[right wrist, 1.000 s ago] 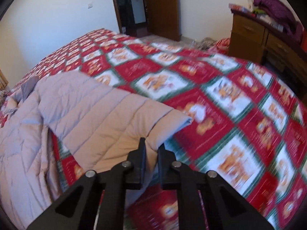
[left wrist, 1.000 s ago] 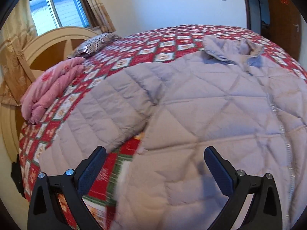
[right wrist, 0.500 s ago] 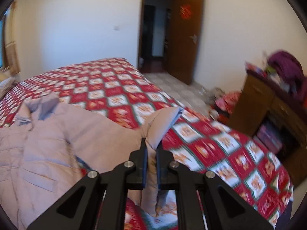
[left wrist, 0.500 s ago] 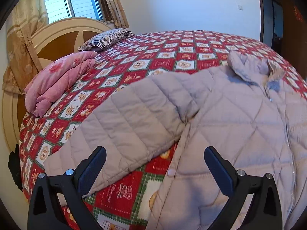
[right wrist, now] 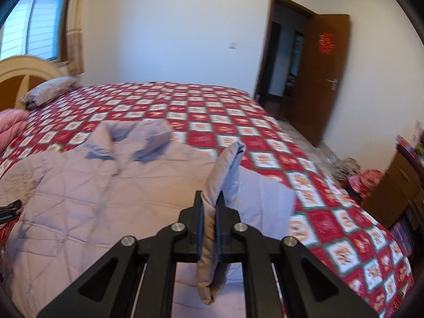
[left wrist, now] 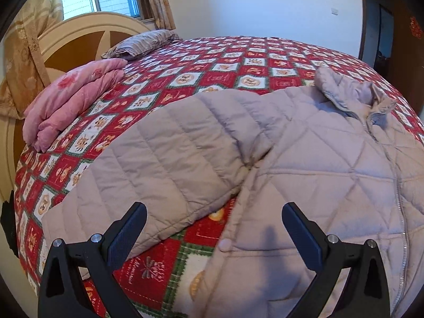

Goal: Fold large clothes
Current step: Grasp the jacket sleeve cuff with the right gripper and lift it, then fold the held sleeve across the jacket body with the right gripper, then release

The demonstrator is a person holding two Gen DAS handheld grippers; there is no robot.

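Observation:
A pale lilac quilted jacket (left wrist: 318, 175) lies front up on the bed, zipped, collar (left wrist: 352, 95) toward the far side. Its left sleeve (left wrist: 164, 169) lies spread out flat. My left gripper (left wrist: 214, 225) is open and empty, hovering just above the gap between that sleeve and the body. In the right wrist view the jacket (right wrist: 106, 201) fills the lower left. My right gripper (right wrist: 209, 212) is shut on the cuff end of the other sleeve (right wrist: 225, 175) and holds it lifted above the jacket body.
The bed has a red, white and green checked cover (left wrist: 238, 61). A folded pink quilt (left wrist: 71, 100) and a striped pillow (left wrist: 143, 42) lie by the headboard (left wrist: 79, 39). A wooden dresser (right wrist: 397, 185) and an open door (right wrist: 318, 79) stand to the right.
My right gripper has lifted the sleeve off the bed and swung it left over the jacket body. My left gripper has pulled back and left, staying open.

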